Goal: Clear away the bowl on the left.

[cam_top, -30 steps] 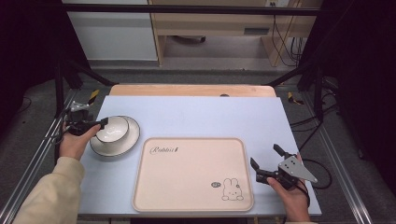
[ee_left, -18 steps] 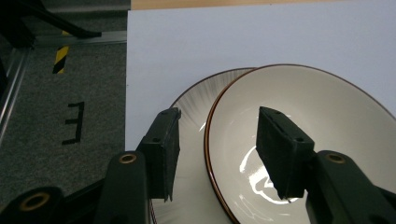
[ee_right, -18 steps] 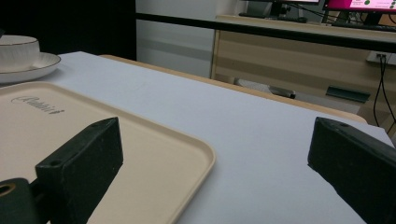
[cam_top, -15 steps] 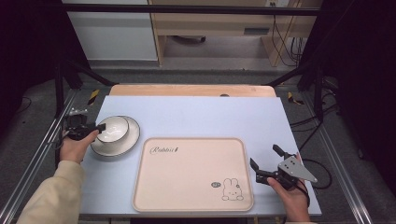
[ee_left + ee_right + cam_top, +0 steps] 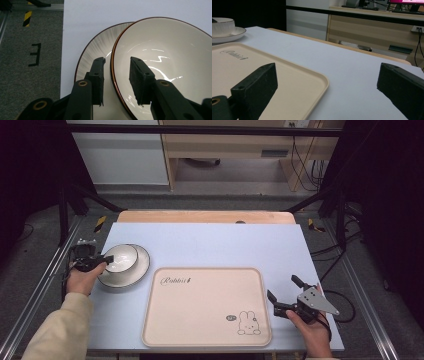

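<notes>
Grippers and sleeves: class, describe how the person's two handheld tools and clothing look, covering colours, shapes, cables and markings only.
Both tools are black with two blocky, flat-faced jaws. The right gripper carries a grey three-cornered plate on top, and a dark cable trails from it. The left gripper shows brass-coloured pivot rings in its own view. The left arm wears a cream sleeve.

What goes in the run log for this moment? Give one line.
left gripper: jaws just closing astride bowl rim, not yet gripping | bowl: on plate | right gripper: open, beside tray
</notes>
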Tool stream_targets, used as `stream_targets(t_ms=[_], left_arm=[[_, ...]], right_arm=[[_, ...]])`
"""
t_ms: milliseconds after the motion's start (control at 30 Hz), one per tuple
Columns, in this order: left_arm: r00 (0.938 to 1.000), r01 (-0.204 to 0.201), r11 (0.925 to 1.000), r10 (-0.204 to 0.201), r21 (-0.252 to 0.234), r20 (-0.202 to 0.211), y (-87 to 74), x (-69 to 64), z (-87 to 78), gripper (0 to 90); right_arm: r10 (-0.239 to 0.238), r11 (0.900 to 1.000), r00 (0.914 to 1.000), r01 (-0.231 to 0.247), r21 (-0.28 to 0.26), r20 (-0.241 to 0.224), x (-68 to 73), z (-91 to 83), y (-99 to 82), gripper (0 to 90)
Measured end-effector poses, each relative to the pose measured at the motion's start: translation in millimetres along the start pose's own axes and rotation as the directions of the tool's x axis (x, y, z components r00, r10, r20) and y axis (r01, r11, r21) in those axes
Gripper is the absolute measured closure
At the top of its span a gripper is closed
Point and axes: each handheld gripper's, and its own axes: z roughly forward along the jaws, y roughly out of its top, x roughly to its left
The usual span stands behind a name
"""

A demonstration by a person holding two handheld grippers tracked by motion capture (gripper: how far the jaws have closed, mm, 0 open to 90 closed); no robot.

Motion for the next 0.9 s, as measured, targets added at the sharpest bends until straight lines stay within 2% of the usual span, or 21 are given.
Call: stream_targets(t_ms=[67,100,433,633,767,833,900], left_arm=[[0.9992,0.031,0.9995,-0.031,-0.005,0.024,-0.7,0.3,0.0,66.5],[0.9991,0.038,0.9992,-0.037,-0.011,0.022,-0.7,-0.5,0.0,67.2],[0.9995,0.030,0.9991,-0.030,0.030,-0.005,-1.8,1.0,4.2,69.5],[0.9998,0.021,0.9987,-0.021,0.047,-0.002,-2.3,1.1,7.3,77.7],[0.9992,0.041,0.9978,-0.041,0.053,-0.004,-2.2,2.1,6.3,81.2],[0.9969,0.077,0.9959,-0.078,0.048,0.010,-4.0,4.7,4.7,82.5],[0.9924,0.120,0.9926,-0.120,0.023,0.026,-8.3,6.9,1.7,82.8]], right_arm=[[0.001,1.0000,1.0000,-0.001,0.001,-0.002,0.4,0.3,-0.1,3.3],[-0.001,1.0000,1.0000,0.001,0.007,-0.002,0.5,0.4,-0.4,3.3],[0.001,1.0000,1.0000,-0.001,0.007,-0.002,0.3,0.2,-0.5,3.4],[0.001,1.0000,1.0000,-0.001,0.006,-0.003,-0.4,0.1,-0.4,3.4],[0.000,1.0000,1.0000,0.000,0.003,-0.002,-0.7,0.0,-0.3,3.4],[0.002,1.0000,1.0000,-0.002,0.002,-0.002,-0.7,-0.2,-0.3,3.4],[0.002,1.0000,1.0000,-0.002,0.005,-0.001,-0.8,-0.4,-0.5,3.4]])
